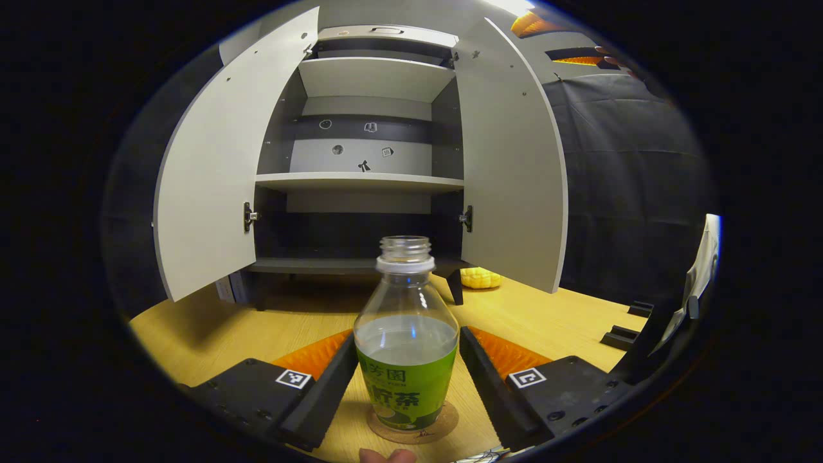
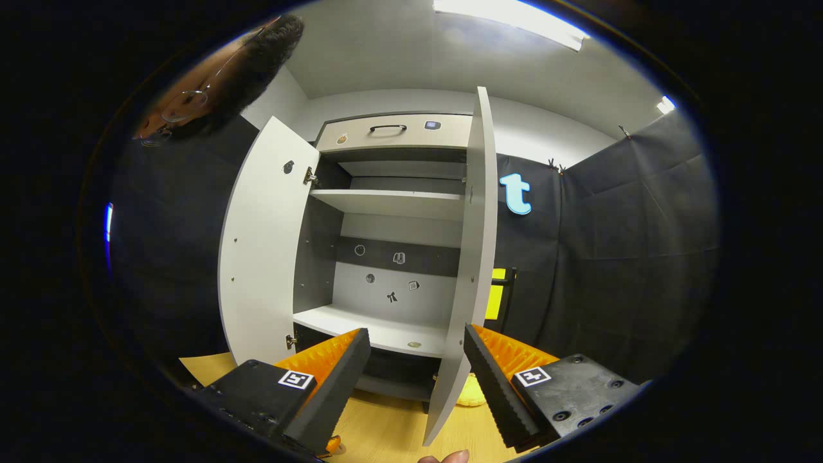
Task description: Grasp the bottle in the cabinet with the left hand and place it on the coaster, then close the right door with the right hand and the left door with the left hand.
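A clear uncapped bottle (image 1: 406, 360) with a green label, part full, stands upright on a round cork coaster (image 1: 443, 426) on the wooden table. My left gripper (image 1: 407, 335) is shut on it, one finger against each side at label height. Behind it the cabinet (image 1: 360, 182) stands with its left door (image 1: 212, 173) and right door (image 1: 508, 167) swung wide; the shelves look bare. In the right gripper view my right gripper (image 2: 416, 337) is open, raised before the cabinet, with the right door's edge (image 2: 472, 257) just inside its right finger. The left door (image 2: 260, 257) stands open there too.
A yellow object (image 1: 481, 278) lies on the table (image 1: 193, 328) by the cabinet's right foot. Small black blocks (image 1: 620, 334) sit on the table's right side. A person's head (image 2: 218, 77) is at the upper left of the right gripper view.
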The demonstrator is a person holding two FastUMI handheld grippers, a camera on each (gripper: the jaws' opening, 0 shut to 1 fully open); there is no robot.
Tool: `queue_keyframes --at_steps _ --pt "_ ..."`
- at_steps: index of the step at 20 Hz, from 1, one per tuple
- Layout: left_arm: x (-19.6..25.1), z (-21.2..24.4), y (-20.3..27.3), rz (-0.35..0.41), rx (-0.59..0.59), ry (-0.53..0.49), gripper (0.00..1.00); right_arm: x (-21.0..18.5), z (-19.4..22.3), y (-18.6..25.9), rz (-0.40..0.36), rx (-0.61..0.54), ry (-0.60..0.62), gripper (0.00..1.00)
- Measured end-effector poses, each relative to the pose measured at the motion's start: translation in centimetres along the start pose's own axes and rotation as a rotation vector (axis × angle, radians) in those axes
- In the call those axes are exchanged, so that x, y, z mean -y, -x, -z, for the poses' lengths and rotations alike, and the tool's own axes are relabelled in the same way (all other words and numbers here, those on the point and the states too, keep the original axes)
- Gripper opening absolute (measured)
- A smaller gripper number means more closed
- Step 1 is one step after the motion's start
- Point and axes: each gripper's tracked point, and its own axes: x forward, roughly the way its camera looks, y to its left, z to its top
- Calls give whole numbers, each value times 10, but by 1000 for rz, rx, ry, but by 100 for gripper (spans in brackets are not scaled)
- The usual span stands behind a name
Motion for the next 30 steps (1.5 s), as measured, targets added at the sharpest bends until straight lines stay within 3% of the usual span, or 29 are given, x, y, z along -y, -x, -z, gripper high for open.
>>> queue_keyframes --at_steps 9,12,16,24,30 --pt "-13 7 44 -33 -83 -14 96 11 25 -8 -7 -110 -89 97" --pt "-11 -26 71 -9 -47 11 96 17 22 -8 8 -84 -55 97" --pt "-28 -76 102 -38 -20 27 96 9 19 -4 -11 -61 -55 98" --pt "-109 -186 141 -187 33 -49 96 59 23 13 99 -80 -51 98" --pt "-140 -261 137 -275 76 7 95 95 34 0 159 -128 -55 98"
